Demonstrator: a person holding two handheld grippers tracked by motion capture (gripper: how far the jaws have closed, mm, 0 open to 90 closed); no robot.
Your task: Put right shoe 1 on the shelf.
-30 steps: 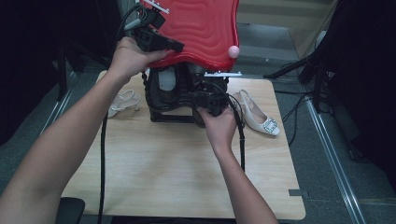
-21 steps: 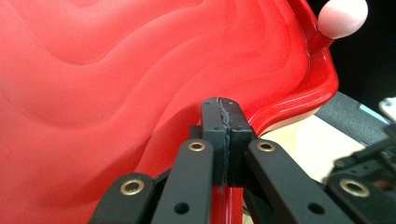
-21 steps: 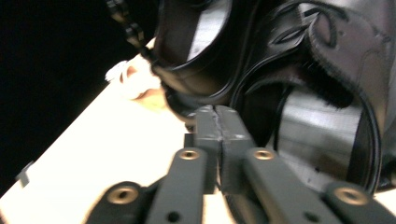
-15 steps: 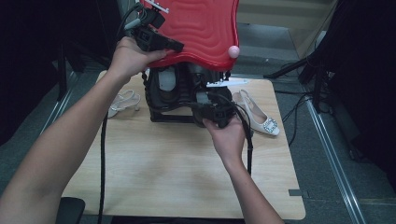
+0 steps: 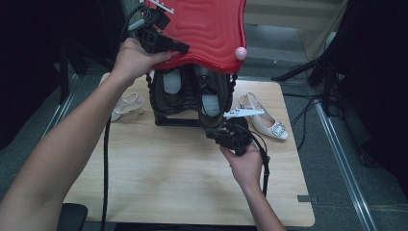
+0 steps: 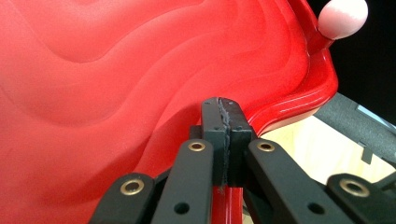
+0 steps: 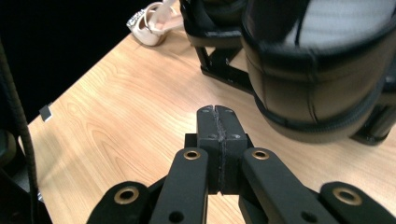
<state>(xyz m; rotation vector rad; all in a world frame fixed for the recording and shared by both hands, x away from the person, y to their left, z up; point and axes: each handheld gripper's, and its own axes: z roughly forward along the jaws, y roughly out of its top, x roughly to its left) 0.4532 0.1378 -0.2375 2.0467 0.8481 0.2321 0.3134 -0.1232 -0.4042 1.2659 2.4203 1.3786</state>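
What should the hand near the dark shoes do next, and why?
Probably open the right gripper and ease it onto the nearer dark leather shoe. The left gripper is shut on the rim of the wavy red plastic lid, holding it up, so the black shoe box is open. The right gripper's jaws are shut on nothing, just in front of that shoe.

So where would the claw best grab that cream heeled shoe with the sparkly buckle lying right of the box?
Probably the thin slingback strap or slim heel at the far end of the cream heeled shoe with the sparkly buckle. It lies with its buckled toe toward the person, right of the black box, so coming from above or the open right side looks easiest; the right claw is shut and nearest.
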